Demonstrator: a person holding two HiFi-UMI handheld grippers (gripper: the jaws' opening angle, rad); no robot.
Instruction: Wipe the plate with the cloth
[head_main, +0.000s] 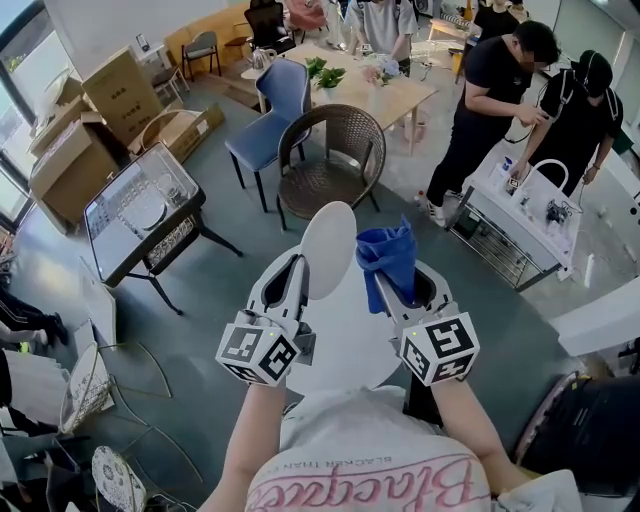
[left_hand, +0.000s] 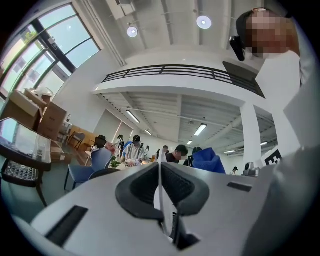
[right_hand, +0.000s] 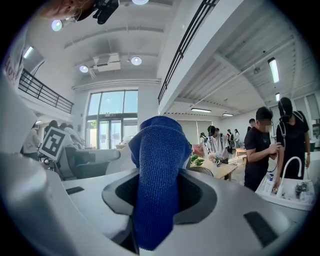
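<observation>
Over a grey floor (head_main: 230, 300), perhaps concrete, the left tool (head_main: 300, 272) clamps the white plate (head_main: 328, 245); the right tool (head_main: 385, 287) clamps the blue cloth (head_main: 388, 255).

- Plate (head_main: 328, 248): white, plain, smooth. Raised in the air and stood on edge, showing from above as a narrow oval. Clamped at its lower rim in the jaws of the left hand-held gripper (head_main: 297, 272) (from that gripper's own view, only a thin white edge (left_hand: 159, 182) running up between the jaws).
- Cloth (head_main: 388, 256): deep blue, fine knitted weave, bunched into a lump. Pinched in the right hand-held gripper (head_main: 388, 290), sticking up past the jaws (right_hand: 159, 170), just beside the plate's right edge; touching or not, cannot tell.
</observation>
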